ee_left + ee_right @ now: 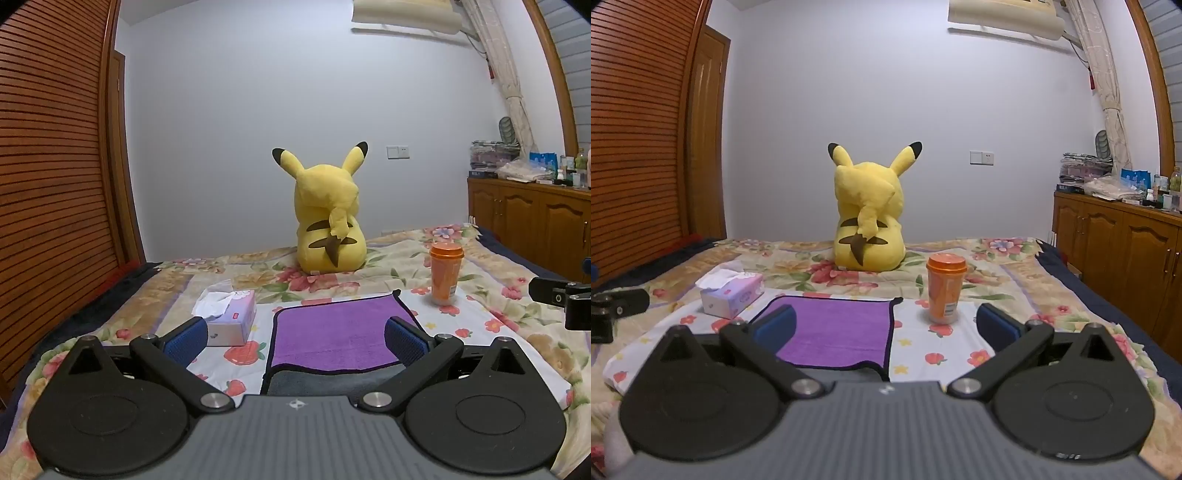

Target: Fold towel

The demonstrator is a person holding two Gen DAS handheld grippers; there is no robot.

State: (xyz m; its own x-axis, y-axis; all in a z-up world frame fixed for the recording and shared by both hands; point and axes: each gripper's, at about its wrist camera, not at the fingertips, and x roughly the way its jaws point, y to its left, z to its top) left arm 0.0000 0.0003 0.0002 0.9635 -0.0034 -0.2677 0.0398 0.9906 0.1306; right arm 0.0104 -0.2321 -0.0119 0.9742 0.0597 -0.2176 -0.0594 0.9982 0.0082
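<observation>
A purple towel (332,332) with a dark border lies flat on the flowered bedspread, its near edge turned over to show a grey underside (332,382). My left gripper (295,338) is open and empty, hovering above the towel's near part. In the right wrist view the towel (834,332) lies left of centre. My right gripper (886,326) is open and empty, over the towel's right edge. Each gripper shows at the side of the other's view: the right one (565,299) and the left one (613,310).
A tissue box (231,317) sits left of the towel. An orange cup (445,273) with a lid stands to its right. A yellow plush toy (328,221) sits further back on the bed. A wooden cabinet (535,218) stands right, a slatted wardrobe (48,184) left.
</observation>
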